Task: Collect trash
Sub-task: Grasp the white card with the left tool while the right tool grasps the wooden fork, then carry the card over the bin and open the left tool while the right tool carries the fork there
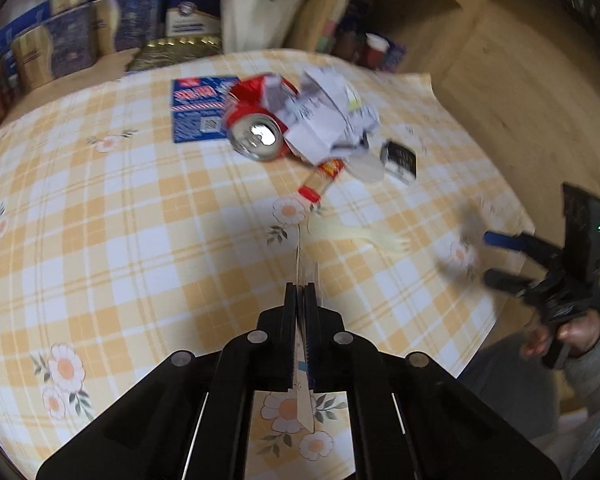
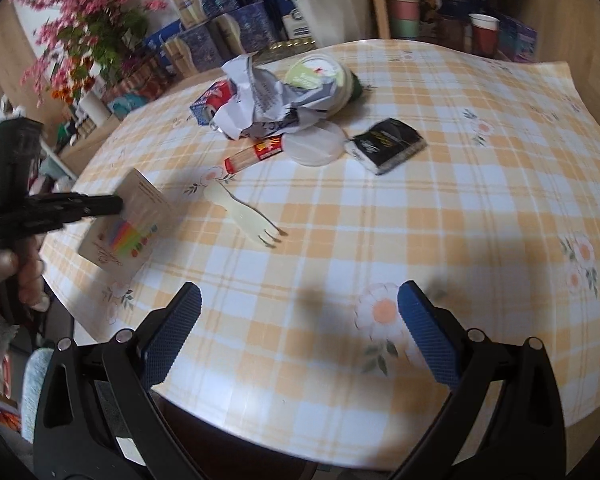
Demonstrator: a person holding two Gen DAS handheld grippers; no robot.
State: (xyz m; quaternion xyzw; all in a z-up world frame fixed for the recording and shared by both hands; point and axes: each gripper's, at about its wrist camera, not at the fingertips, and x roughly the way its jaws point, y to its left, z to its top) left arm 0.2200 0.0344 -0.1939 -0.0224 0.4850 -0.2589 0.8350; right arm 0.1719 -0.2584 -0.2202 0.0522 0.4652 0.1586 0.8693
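The left gripper (image 1: pixel 300 292) is squeezed tight on a thin brown card (image 2: pixel 128 224) with bright coloured stripes, holding it by its edge so it can be carried off as trash. The right gripper (image 2: pixel 300 320) has its blue pads wide apart and holds nothing; it looks ready to pick something up. Take the white plastic fork (image 2: pixel 244 216) as the marker. The card hangs just left of it. Past the fork lie a red toothpick pack (image 2: pixel 256 154), crumpled paper (image 2: pixel 260 100), a crushed can (image 1: pixel 256 128) and a black box (image 2: pixel 388 144), all on the checked tablecloth (image 2: pixel 420 220).
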